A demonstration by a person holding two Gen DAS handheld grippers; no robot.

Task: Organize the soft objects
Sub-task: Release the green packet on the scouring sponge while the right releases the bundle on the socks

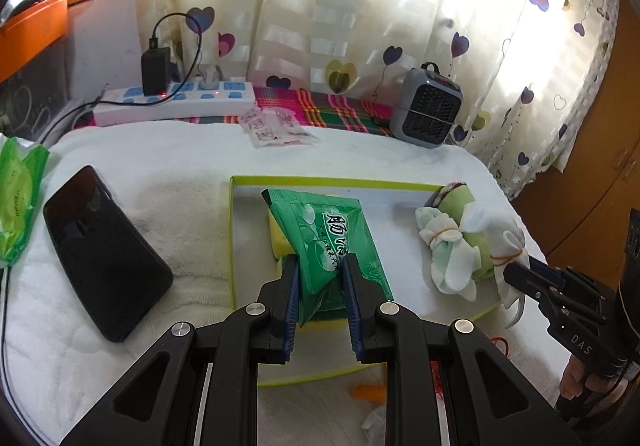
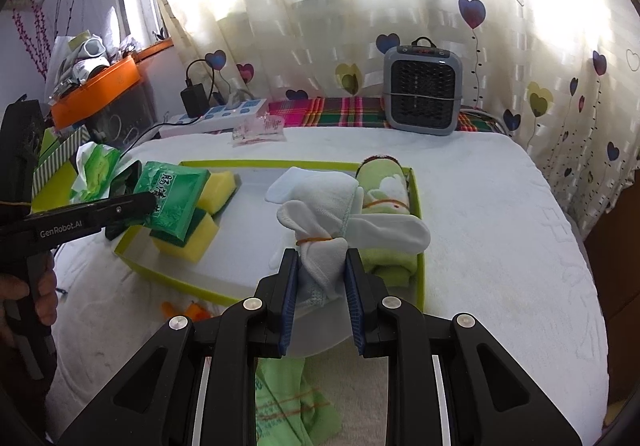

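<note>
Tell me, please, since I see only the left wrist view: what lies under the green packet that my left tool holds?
Observer: Yellow sponges with dark green layers, in the tray's corner.
Operator: Does the right tool really hold the white bundle?
Observer: Yes. The right tool has both pads pressed on the bundle, just on the near side of its orange band.
Operator: Is anything lying in front of the tray?
Observer: A green cloth lies there, below the right tool.
</note>
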